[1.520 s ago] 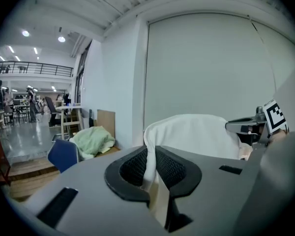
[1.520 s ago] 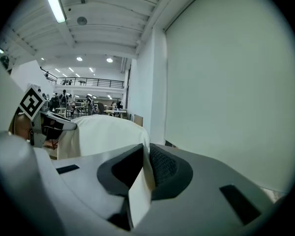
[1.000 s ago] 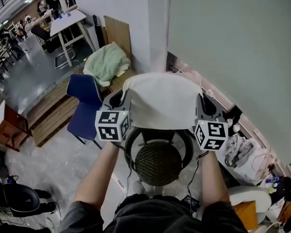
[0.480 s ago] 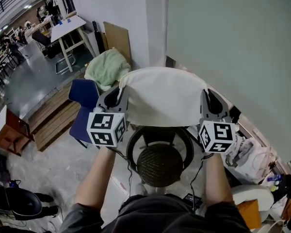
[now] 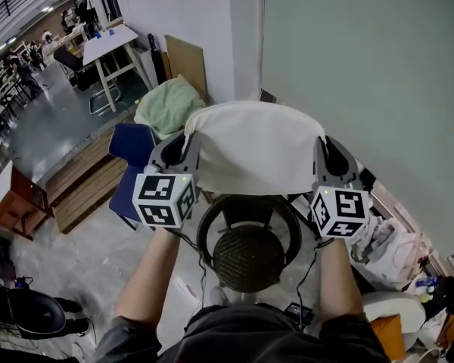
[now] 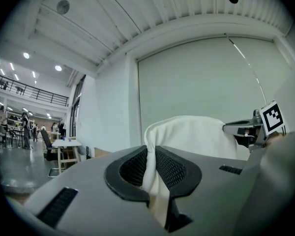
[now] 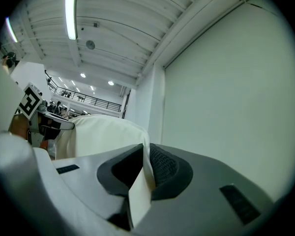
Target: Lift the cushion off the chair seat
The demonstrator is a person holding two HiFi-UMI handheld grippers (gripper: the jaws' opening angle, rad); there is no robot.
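Note:
A white cushion [image 5: 253, 148] hangs in the air above a round dark woven chair seat [image 5: 247, 257] with a black ring frame [image 5: 206, 225]. My left gripper [image 5: 186, 147] is shut on the cushion's left edge, and my right gripper [image 5: 322, 150] is shut on its right edge. In the left gripper view the cloth edge [image 6: 152, 176] is pinched between the ribbed pads, with the cushion body [image 6: 191, 134] beyond. The right gripper view shows the other edge [image 7: 143, 173] pinched the same way, the cushion [image 7: 101, 134] spreading off to the left. The cushion is clear of the seat.
A blue chair [image 5: 132, 166] stands left of the woven chair, with a green cloth heap [image 5: 166, 103] and a wooden board [image 5: 185, 57] behind it. A pale wall [image 5: 363, 66] is close on the right. Bags and clutter [image 5: 390, 242] lie at its foot.
Both grippers have risen together with the cushion held between them, so more of the chair frame and seat shows beneath it. The jaws stayed shut on the edges.

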